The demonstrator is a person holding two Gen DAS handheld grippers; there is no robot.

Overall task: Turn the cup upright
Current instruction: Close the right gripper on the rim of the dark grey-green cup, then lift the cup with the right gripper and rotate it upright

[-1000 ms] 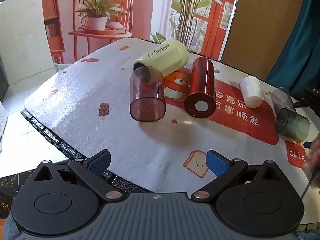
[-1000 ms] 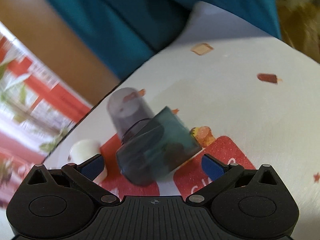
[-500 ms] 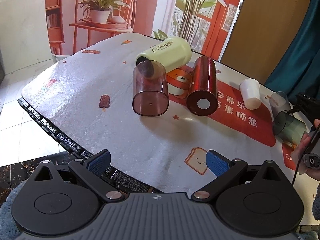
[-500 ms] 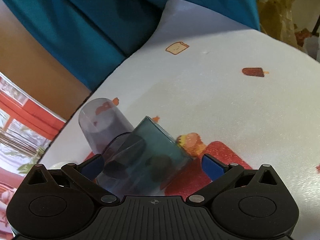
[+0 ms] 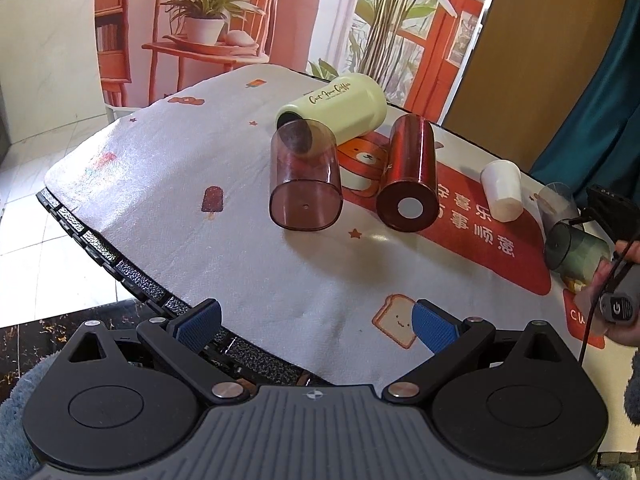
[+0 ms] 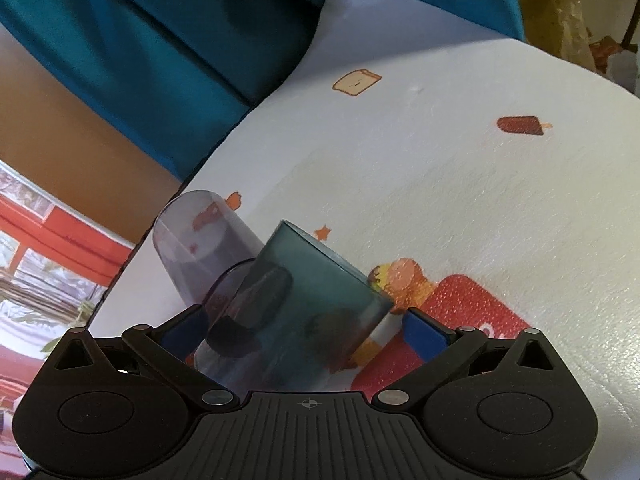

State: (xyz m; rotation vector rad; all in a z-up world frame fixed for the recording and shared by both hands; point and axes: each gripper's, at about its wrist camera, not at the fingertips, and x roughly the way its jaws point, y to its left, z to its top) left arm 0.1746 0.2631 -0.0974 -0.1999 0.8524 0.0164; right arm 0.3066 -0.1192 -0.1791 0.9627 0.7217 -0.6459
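Between right claw pads — teal cup, lying.

Left claw wide apart, hanging over near table edge, gripping nothing. Ahead: brown clear cup on side, base toward camera. Cream cup on side just behind, touching or nearly so. Red cup on side just right of brown one. White cup further right. Far right: dark teal cup on side beside pale clear cup, person's hand right there holding grey handle.
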